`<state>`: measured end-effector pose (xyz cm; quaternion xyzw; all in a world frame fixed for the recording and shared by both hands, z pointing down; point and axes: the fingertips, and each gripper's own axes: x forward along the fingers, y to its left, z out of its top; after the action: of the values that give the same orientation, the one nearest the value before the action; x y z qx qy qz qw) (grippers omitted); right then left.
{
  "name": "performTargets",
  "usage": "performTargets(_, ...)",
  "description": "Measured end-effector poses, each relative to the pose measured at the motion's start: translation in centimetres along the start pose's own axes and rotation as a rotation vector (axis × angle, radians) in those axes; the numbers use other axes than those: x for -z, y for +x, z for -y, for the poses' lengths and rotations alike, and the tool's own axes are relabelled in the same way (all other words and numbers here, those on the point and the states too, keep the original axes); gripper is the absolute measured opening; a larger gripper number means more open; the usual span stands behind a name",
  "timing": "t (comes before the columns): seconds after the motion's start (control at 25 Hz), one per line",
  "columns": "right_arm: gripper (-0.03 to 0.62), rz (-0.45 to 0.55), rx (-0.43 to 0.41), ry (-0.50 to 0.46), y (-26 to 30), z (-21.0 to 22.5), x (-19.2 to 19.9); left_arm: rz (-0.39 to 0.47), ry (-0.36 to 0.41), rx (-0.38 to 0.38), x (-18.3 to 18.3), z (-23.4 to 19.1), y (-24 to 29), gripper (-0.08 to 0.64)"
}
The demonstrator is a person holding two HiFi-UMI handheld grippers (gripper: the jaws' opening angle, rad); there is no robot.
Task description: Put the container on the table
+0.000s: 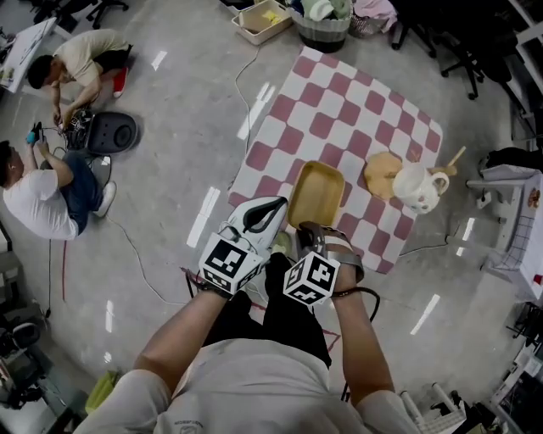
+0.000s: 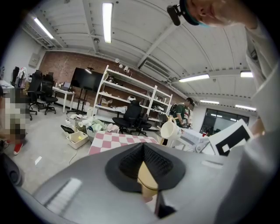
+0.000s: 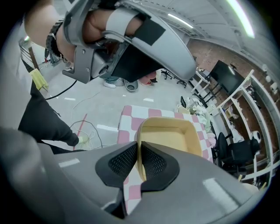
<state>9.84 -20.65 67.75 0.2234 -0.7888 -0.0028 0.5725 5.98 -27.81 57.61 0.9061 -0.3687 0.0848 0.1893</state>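
The container (image 1: 316, 193) is a shallow yellow tray over the near part of the pink-and-white checked table (image 1: 356, 110); I cannot tell whether it rests on the cloth. My right gripper (image 1: 307, 227) is at its near edge, and in the right gripper view the right gripper (image 3: 139, 151) is shut on the container's (image 3: 168, 135) rim. My left gripper (image 1: 282, 203) is at the tray's near-left corner. In the left gripper view, yellow container (image 2: 146, 175) edge shows between the pads of the left gripper (image 2: 143, 148), whose tips meet over it.
A white pitcher (image 1: 422, 186), a round wooden board (image 1: 383, 174) and a wooden spoon (image 1: 456, 158) sit on the table's right side. Two people (image 1: 47, 199) sit on the floor at left. Baskets (image 1: 263, 19) stand beyond the table, and cables cross the floor.
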Motion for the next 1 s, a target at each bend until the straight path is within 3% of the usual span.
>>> performTargets(0.52, 0.037, -0.034, -0.033, 0.007, 8.3, 1.6, 3.7, -0.07, -0.057, -0.007, 4.9, -2.4, 5.8, 0.006)
performTargets(1.0, 0.038, -0.033, -0.046, 0.026, 11.6, 1.7, 5.4, -0.109, -0.075, -0.025, 6.8, -3.3, 7.2, 0.006)
